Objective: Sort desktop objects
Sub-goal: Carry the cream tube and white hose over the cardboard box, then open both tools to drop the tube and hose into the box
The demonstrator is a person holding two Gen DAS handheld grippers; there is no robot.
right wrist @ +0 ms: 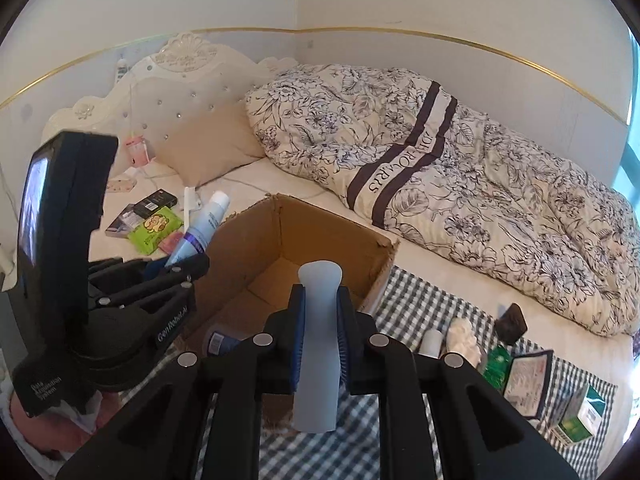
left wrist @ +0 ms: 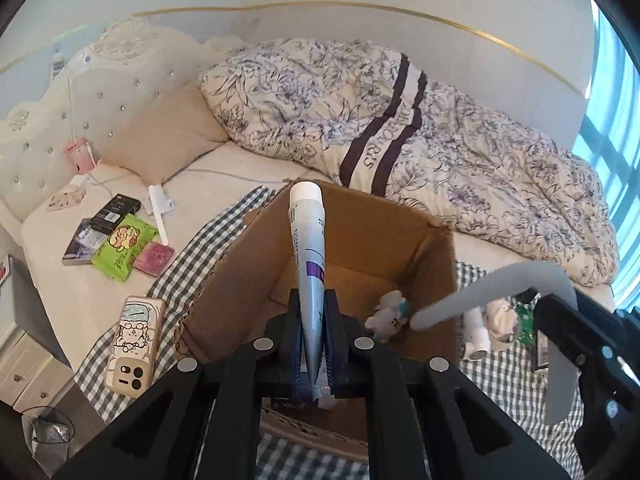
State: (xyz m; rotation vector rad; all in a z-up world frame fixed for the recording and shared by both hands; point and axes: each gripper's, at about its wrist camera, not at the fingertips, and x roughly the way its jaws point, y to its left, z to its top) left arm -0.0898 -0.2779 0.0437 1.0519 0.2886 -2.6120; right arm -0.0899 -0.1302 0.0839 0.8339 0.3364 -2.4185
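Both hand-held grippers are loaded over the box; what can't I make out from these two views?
- Cardboard box floor: left wrist view, the tube and left hand-held gripper hide the near part.
- Blue item in the box: right wrist view, label too small.
- Grey curved piece: lower end hidden behind the right hand-held gripper.

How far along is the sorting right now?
Underway. Done: a plush toy and a blue tube lie in the cardboard box. In hand: the left hand-held gripper holds a tube; the right hand-held gripper holds a grey piece. Left: the phone, wipes pack.
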